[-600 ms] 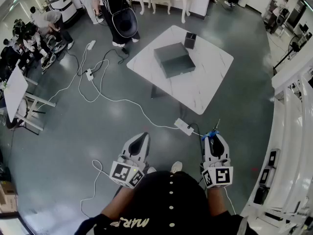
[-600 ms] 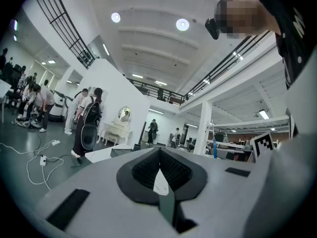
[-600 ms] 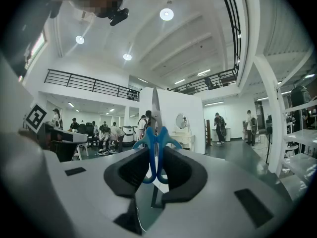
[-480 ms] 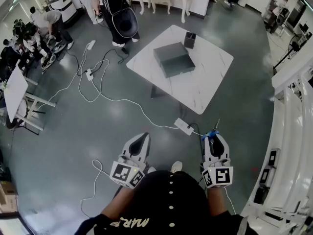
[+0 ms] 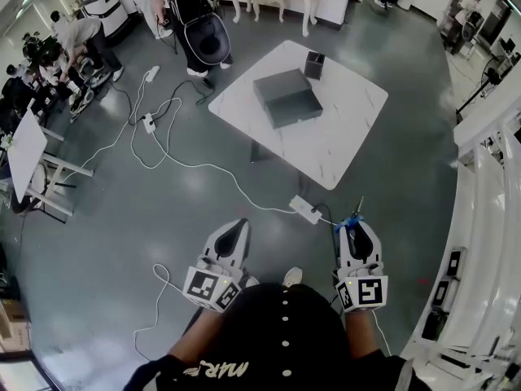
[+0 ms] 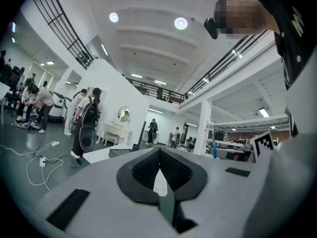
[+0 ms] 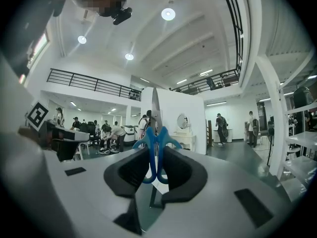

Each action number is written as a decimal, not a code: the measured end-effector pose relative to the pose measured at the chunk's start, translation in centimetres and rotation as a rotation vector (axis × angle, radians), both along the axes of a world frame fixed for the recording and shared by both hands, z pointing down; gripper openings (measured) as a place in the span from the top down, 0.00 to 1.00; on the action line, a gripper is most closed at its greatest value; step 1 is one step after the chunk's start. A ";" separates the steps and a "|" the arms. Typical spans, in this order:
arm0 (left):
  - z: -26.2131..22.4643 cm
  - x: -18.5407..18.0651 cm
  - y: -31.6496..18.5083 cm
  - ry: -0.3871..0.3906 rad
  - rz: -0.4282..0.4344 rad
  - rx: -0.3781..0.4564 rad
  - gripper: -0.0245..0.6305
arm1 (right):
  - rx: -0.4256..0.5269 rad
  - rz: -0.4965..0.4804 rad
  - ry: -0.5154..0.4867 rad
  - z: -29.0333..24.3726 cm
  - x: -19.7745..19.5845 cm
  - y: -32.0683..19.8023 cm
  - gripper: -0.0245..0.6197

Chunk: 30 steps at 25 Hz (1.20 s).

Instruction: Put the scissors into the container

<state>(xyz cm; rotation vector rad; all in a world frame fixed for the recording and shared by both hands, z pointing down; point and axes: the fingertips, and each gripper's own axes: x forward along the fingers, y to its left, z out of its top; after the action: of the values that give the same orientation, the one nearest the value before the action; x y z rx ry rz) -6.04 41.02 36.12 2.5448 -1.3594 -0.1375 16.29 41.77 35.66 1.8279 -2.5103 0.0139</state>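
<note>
I stand well short of a white marble table (image 5: 335,141) that carries a dark grey flat box (image 5: 284,98) and a small black container (image 5: 314,64). My right gripper (image 5: 356,226) is shut on blue-handled scissors (image 5: 353,218), whose metal blade points forward past the jaws. In the right gripper view the blue handles (image 7: 155,148) sit clamped between the black pads of the right gripper (image 7: 157,155), and the blade rises above them. My left gripper (image 5: 235,229) is held level beside it. Its jaws (image 6: 159,150) meet at the tip with nothing between them.
A power strip (image 5: 306,210) and white cables (image 5: 175,161) lie on the grey floor between me and the table. White shelving (image 5: 480,210) runs along the right. Several people and a golf bag (image 5: 199,23) are at the back left, near a white desk (image 5: 23,149).
</note>
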 end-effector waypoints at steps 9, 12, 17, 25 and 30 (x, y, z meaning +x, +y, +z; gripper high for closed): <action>0.1 3.0 -0.8 -0.015 -0.014 -0.004 0.92 | 0.020 -0.038 -0.025 -0.1 2.3 -0.9 0.80; 0.1 4.0 -1.2 -0.018 -0.027 -0.002 0.92 | 0.009 -0.038 -0.039 0.3 3.7 -1.5 0.80; 0.5 5.5 -1.1 -0.013 -0.065 -0.008 0.92 | -0.005 -0.054 -0.049 1.1 5.8 -2.1 0.80; 0.7 6.0 -1.2 -0.025 -0.090 -0.016 0.92 | -0.015 -0.084 -0.060 1.9 5.9 -3.5 0.80; 1.0 5.8 -2.9 -0.022 -0.078 -0.026 0.92 | -0.020 -0.078 -0.061 2.0 5.5 -4.9 0.80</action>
<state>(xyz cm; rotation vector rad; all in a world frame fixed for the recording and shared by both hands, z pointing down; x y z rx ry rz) -0.29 38.13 37.15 2.4797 -1.4599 -0.1058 21.81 36.84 37.65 1.7471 -2.6102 0.0928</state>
